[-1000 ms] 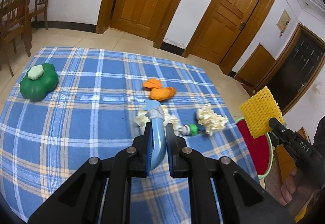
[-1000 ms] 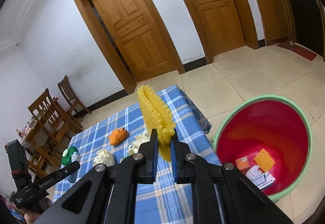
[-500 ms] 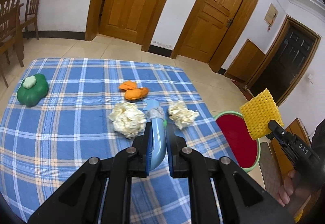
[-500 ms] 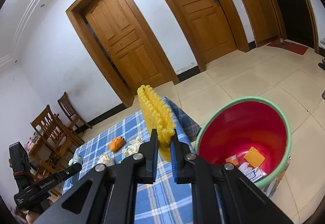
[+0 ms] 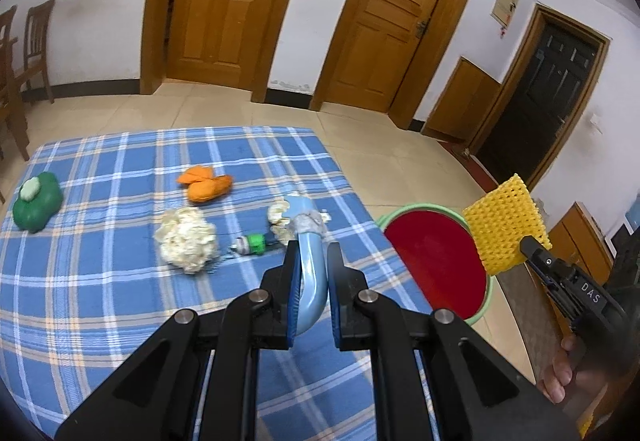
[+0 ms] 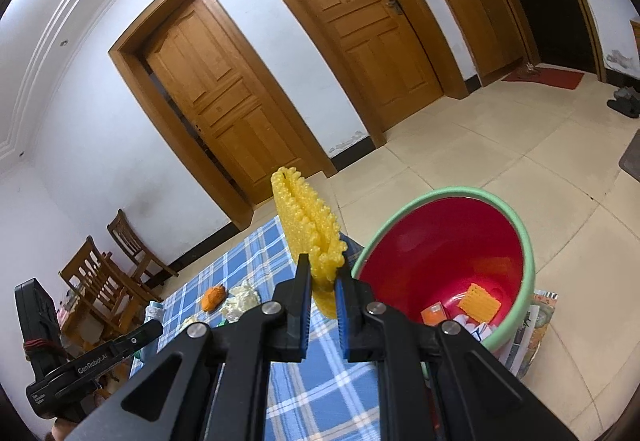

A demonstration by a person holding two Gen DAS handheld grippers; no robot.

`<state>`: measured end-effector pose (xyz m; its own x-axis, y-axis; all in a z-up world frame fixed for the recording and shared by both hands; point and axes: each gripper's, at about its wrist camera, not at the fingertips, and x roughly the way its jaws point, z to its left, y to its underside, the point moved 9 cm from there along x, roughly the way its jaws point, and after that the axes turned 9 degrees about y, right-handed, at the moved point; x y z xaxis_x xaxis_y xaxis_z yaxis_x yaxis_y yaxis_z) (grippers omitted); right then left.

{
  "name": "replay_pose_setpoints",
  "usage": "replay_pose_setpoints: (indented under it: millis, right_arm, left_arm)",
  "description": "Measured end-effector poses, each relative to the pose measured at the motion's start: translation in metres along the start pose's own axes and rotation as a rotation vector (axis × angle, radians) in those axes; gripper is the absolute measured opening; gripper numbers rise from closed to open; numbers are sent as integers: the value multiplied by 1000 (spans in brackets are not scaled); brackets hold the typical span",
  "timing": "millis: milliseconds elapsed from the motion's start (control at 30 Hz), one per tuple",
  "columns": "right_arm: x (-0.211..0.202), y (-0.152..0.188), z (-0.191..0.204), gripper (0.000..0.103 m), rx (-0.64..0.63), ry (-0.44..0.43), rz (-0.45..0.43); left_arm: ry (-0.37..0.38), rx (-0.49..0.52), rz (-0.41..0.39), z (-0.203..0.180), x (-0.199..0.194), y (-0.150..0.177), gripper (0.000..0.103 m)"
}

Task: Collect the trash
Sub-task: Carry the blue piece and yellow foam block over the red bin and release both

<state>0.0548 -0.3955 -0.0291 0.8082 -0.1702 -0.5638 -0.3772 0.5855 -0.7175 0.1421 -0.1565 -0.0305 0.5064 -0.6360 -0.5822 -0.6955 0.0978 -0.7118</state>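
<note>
Yellow foam netting [image 6: 310, 229] stands pinched in the right gripper [image 6: 322, 287] at centre frame, just left of the red bin [image 6: 440, 253] whose floor already holds scraps. At lower centre of the other view, the left gripper [image 5: 312, 273] clamps a curved blue tube [image 5: 308, 261] above the checked tablecloth [image 5: 100, 301]. Released now, the light netting could catch the green rim and fall to the tiles; the tube, far from the bin, would land on the cloth.

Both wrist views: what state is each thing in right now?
left gripper: shut on a curved blue plastic piece
right gripper: shut on the yellow foam net
red bin: open, some trash at the bottom
orange peels: lying on the tablecloth
two paper wads: crumpled, on the tablecloth
wooden doors: closed
</note>
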Motion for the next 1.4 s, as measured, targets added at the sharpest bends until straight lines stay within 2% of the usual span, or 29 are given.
replay_pose_setpoints:
  millis: [400, 967, 1233, 1400]
  right_arm:
    - [4, -7, -39, 13, 81, 42, 1]
    - [37, 6, -112, 16, 173, 162, 73]
    - [49, 15, -130, 33, 200, 190, 101]
    - [50, 16, -139, 36, 220, 196, 104]
  left_arm:
    - [41, 74, 64, -45, 36, 1, 12]
    - [111, 165, 180, -102, 105, 18, 12]
    - [126, 188, 223, -114, 126, 27, 12]
    - [132, 194, 245, -118, 138, 31, 12]
